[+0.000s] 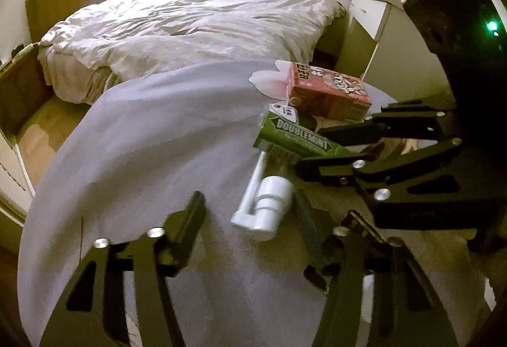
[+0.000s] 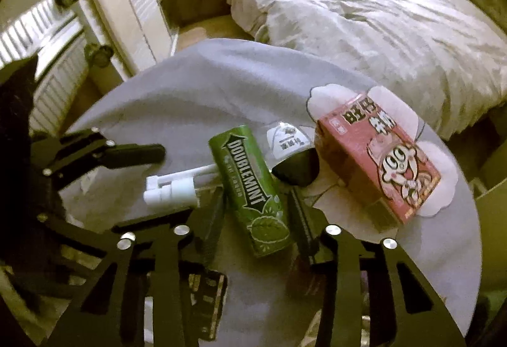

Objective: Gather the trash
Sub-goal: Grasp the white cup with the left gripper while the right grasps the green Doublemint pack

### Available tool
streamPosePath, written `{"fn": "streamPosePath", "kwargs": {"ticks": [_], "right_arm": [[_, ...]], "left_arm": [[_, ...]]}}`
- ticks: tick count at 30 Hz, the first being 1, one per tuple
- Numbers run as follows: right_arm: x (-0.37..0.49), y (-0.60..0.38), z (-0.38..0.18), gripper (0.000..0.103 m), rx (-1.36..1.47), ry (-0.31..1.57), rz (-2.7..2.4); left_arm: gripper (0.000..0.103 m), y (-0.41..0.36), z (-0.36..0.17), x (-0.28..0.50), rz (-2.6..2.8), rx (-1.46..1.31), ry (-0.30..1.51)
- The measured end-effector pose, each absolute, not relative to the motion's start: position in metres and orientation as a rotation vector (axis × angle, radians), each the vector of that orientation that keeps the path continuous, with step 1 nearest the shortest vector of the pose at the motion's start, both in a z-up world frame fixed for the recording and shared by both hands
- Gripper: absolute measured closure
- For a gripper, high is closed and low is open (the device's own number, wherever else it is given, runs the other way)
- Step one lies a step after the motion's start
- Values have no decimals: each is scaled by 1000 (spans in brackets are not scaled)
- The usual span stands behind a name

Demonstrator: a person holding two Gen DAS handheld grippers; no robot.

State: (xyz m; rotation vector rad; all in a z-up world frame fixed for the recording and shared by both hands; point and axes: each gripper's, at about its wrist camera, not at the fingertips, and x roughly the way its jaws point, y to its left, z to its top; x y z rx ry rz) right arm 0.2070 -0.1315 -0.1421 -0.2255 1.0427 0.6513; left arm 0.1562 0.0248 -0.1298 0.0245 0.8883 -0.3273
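The right gripper [image 2: 256, 207] straddles the green Doublemint tube [image 2: 250, 188], its jaws part-open and close along both sides; whether the pads press it is unclear. The tube lies on the grey cloth [image 2: 190, 87], its long axis running between the fingers, leaf end toward the camera. The left gripper [image 1: 250, 207] stands spread around a white sprayer [image 1: 266, 204], right finger beside it, left finger apart. The sprayer's nozzle points toward the tube. A red carton [image 2: 377, 163] lies beside the tube, partly hiding a dark object [image 2: 298, 169].
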Motion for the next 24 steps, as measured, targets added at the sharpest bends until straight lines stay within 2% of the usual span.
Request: {"fn": "streamPosePath", "kwargs": {"ticks": [1,9,24], "right_arm": [[205,-135,-141,65,-208,1040,649],[180,-180,-118,69,52,985,620],[110,-289,-70,69,381,822,577]], "left_arm": [[62,24,-130,158,-324,23,888],[64,23,-126,153,-313,7,867],[81,-9,-59,100,-363,-75,715]]}}
